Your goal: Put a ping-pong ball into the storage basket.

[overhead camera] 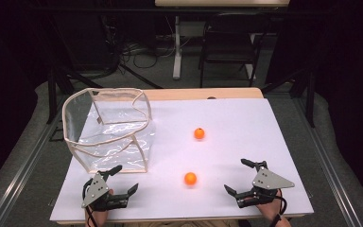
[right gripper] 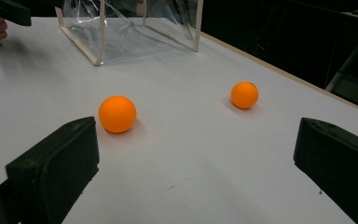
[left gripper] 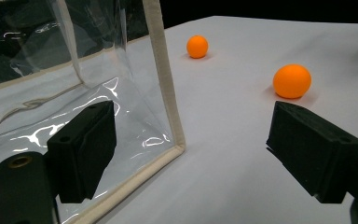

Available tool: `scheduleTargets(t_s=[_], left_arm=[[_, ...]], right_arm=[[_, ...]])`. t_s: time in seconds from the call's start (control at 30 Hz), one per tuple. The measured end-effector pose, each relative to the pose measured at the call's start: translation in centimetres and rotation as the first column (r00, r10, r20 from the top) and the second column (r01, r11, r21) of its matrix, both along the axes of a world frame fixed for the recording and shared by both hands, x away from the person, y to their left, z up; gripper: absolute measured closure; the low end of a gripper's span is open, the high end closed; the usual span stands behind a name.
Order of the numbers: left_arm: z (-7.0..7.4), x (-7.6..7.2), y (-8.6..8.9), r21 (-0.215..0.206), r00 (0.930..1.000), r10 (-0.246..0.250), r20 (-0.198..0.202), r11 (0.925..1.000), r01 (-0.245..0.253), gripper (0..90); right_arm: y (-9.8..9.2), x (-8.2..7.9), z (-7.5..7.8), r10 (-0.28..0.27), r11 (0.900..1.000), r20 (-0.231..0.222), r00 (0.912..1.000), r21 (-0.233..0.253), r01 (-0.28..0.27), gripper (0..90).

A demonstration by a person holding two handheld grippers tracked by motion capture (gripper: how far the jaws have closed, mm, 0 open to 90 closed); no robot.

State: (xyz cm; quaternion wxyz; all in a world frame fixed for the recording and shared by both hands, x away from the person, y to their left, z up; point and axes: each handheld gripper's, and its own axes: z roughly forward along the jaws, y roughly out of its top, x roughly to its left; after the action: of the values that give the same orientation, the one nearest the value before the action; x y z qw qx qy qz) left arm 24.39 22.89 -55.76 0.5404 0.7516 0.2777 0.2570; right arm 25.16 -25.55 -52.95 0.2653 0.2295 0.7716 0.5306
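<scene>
Two orange balls lie on the white table top (overhead camera: pixel 246 118): the near ball (overhead camera: pixel 190 178) (left gripper: pixel 292 80) (right gripper: pixel 117 114) at front centre, the far ball (overhead camera: pixel 199 133) (left gripper: pixel 197 46) (right gripper: pixel 244 94) farther back. A clear plastic bag with beige trim (overhead camera: pixel 108 125) (left gripper: pixel 65 84) (right gripper: pixel 130 28) stands open at the left. My left gripper (overhead camera: pixel 124 178) (left gripper: pixel 191 154) is open by the bag's front corner, holding nothing. My right gripper (overhead camera: pixel 240 177) (right gripper: pixel 191 168) is open at front right, to the right of the near ball, with nothing between its jaws.
The table's wooden far edge (overhead camera: pixel 208 93) shows beyond the white sheet. A black chair (overhead camera: pixel 229 45) and a white table leg (overhead camera: pixel 177 47) stand on the floor behind. Dark curtains flank both sides. A metal rail (overhead camera: pixel 331 175) runs along the right.
</scene>
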Motion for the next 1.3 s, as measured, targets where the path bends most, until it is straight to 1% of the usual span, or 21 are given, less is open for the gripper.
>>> scheduleTargets(t_s=[0.4,0.43,0.5,0.63,0.67,0.8,0.9,1.0,1.13,1.27,1.3], left_arm=[[-0.1,0.0,-0.1,0.002,1.0000,-0.004,-0.004,1.0000,0.004,15.7],[-0.1,0.0,-0.1,0.007,1.0000,-0.001,-0.002,1.0000,0.001,15.7],[-0.1,-0.1,-0.1,0.004,1.0000,-0.004,-0.002,1.0000,0.004,15.7],[-0.1,-0.2,-0.1,0.004,1.0000,0.000,0.001,1.0000,0.000,15.7],[-0.1,-0.2,-0.1,0.002,1.0000,0.000,0.002,1.0000,0.000,15.7],[0.0,-0.2,-0.1,0.008,1.0000,-0.003,0.003,1.0000,0.003,15.7],[0.0,-0.3,0.0,0.009,1.0000,-0.003,0.003,1.0000,0.003,15.7],[-0.1,-0.3,0.0,0.003,1.0000,-0.003,0.003,1.0000,0.003,15.7],[-0.1,-0.2,0.1,0.002,1.0000,-0.007,-0.002,1.0000,0.007,15.7],[-0.1,-0.2,0.1,0.001,1.0000,-0.009,-0.003,1.0000,0.009,15.7],[-0.1,-0.2,0.1,-0.001,1.0000,-0.009,-0.002,1.0000,0.009,15.7]], right_arm=[[0.5,0.1,0.2,-0.003,1.000,-0.014,0.9999,-0.018,0.003,0.0],[0.6,0.2,0.2,-0.005,1.000,-0.023,0.9997,-0.013,0.004,0.0],[0.8,0.3,0.3,-0.003,1.000,-0.024,0.9997,-0.014,0.003,0.0],[1.0,0.4,0.5,-0.003,1.000,-0.041,0.9991,-0.015,0.003,0.0],[1.3,0.6,0.6,-0.001,1.000,-0.042,0.9991,-0.026,-0.001,0.0],[1.7,0.8,0.8,0.006,0.999,-0.052,0.9986,-0.031,-0.008,0.0],[2.3,1.0,1.1,0.013,0.999,-0.058,0.9983,-0.045,-0.016,0.0],[3.0,1.3,1.3,0.017,0.998,-0.075,0.9970,-0.060,-0.022,0.0],[3.6,1.5,1.5,0.021,0.996,-0.096,0.9952,-0.081,-0.029,0.0],[4.0,1.6,1.6,0.024,0.995,-0.109,0.9938,-0.089,-0.033,0.0],[4.3,1.7,1.7,0.028,0.994,-0.115,0.9929,-0.099,-0.040,0.0]])
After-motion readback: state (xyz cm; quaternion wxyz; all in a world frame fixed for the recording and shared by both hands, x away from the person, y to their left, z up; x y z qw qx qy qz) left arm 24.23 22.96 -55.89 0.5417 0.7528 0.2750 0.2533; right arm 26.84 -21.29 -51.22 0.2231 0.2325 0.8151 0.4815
